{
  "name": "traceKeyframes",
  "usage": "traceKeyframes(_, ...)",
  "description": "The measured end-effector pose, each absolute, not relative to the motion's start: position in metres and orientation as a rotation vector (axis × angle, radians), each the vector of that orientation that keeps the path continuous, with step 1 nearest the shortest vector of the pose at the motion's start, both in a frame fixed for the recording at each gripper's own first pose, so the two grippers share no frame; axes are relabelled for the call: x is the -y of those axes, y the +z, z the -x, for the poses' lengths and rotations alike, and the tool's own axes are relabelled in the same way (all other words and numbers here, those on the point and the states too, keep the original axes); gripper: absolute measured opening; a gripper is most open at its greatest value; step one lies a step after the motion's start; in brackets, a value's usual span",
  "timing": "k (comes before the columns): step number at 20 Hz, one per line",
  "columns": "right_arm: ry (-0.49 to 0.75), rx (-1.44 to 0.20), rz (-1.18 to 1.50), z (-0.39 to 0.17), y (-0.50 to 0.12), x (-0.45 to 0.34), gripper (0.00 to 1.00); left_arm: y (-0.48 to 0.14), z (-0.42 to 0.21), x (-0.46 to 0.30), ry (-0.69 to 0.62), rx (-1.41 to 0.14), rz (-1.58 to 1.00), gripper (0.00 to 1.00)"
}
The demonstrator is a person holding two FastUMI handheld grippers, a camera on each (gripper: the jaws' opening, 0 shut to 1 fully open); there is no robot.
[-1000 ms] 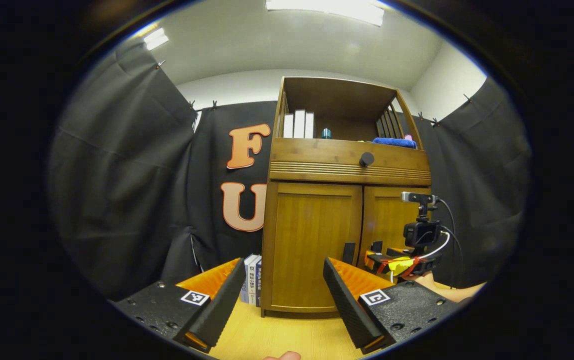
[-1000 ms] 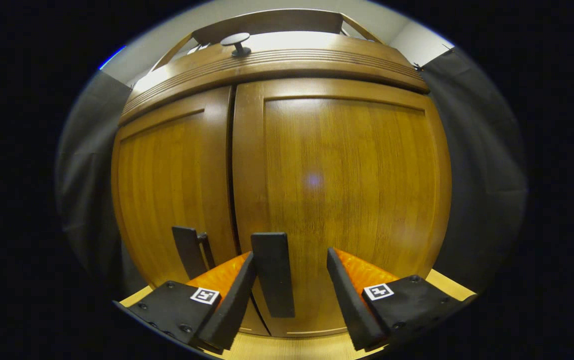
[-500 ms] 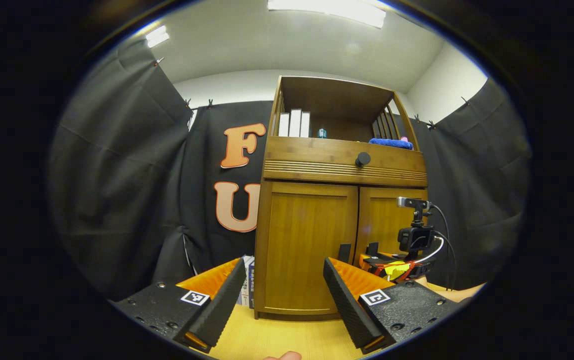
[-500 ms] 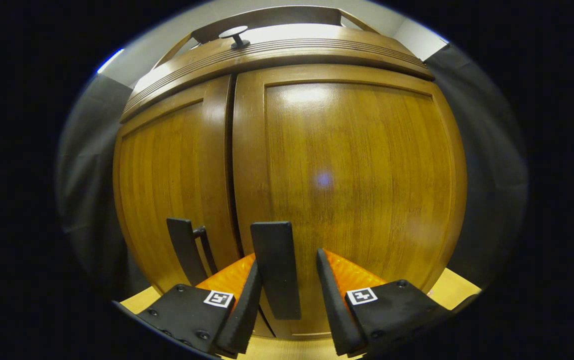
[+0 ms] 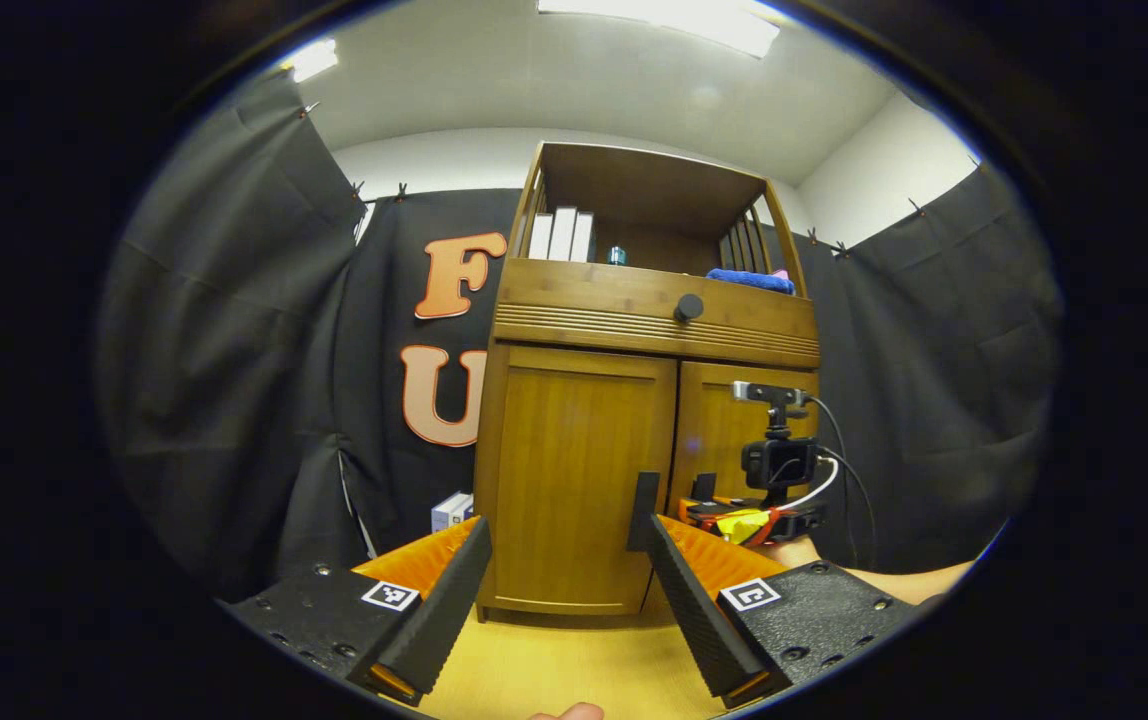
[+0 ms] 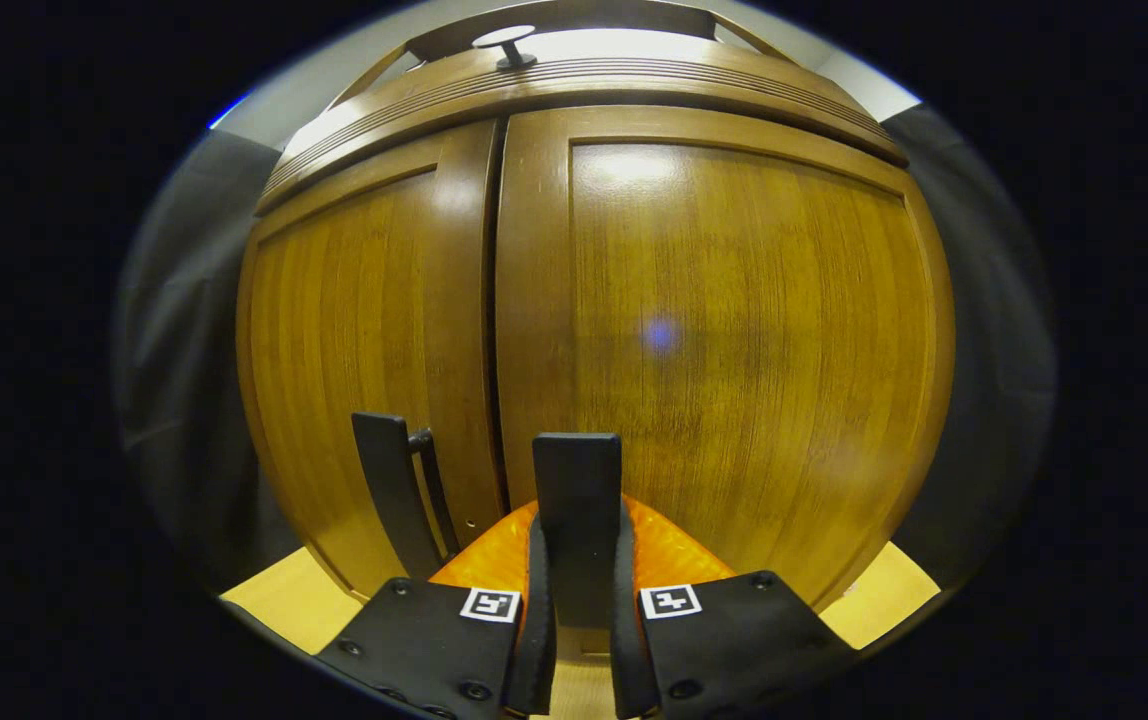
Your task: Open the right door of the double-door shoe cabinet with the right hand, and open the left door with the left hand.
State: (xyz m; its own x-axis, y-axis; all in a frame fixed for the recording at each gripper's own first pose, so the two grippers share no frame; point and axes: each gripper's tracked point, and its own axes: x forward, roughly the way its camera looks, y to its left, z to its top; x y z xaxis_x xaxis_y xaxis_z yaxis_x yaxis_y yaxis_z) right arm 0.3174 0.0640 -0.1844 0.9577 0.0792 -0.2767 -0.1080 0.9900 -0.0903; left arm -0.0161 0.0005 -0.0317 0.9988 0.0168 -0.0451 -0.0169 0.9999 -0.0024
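Right gripper (image 6: 579,600) now clamped on right door handle (image 6: 577,500); left gripper (image 5: 559,590) wide, well back.

The shoe cabinet (image 5: 624,400) stands on the floor (image 5: 554,670). Its left door (image 5: 569,470) and right door (image 6: 734,340) sit side by side, handles near the seam; books (image 5: 562,234) stand on the shelf above.

Place: a recording booth set up like a home corner.
Walls: black cloth (image 5: 234,330) clipped up all round.
Ceiling: white, with strip lights (image 5: 664,12).
Furniture: wooden shoe cabinet (image 5: 574,440) holding books (image 5: 561,234).
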Motion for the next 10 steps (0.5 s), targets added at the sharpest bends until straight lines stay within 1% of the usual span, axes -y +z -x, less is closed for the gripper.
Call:
traceKeyframes(1,0.098,-0.278,0.090,-0.314,-0.184,-0.065,0.31,-0.029,0.017,0.004,0.005,-0.038,0.002,0.94)
traceKeyframes(2,0.103,-0.277,0.081,-0.309,-0.182,-0.064,0.30,-0.028,0.016,0.006,-0.001,-0.033,-0.004,0.92)
traceKeyframes(4,0.097,-0.267,0.083,-0.286,-0.182,-0.059,0.30,-0.024,0.014,0.008,0.009,-0.011,-0.026,0.92)
traceKeyframes(5,0.091,-0.261,0.093,-0.273,-0.180,-0.054,0.35,-0.023,0.011,0.011,0.012,0.000,-0.036,0.95)
traceKeyframes(6,0.090,-0.256,0.097,-0.261,-0.178,-0.050,0.30,-0.025,0.007,0.014,0.014,0.004,-0.044,0.92)
traceKeyframes(7,0.097,-0.256,0.090,-0.251,-0.175,-0.047,0.30,-0.027,0.005,0.019,0.015,0.001,-0.051,0.94)
traceKeyframes(8,0.107,-0.262,0.077,-0.240,-0.173,-0.042,0.30,-0.030,0.003,0.022,0.018,-0.003,-0.054,0.95)
traceKeyframes(9,0.117,-0.270,0.062,-0.232,-0.172,-0.038,0.30,-0.030,0.003,0.028,0.018,-0.004,-0.050,0.95)
traceKeyframes(10,0.126,-0.273,0.051,-0.223,-0.171,-0.034,0.30,-0.031,0.001,0.035,0.012,-0.003,-0.040,0.92)
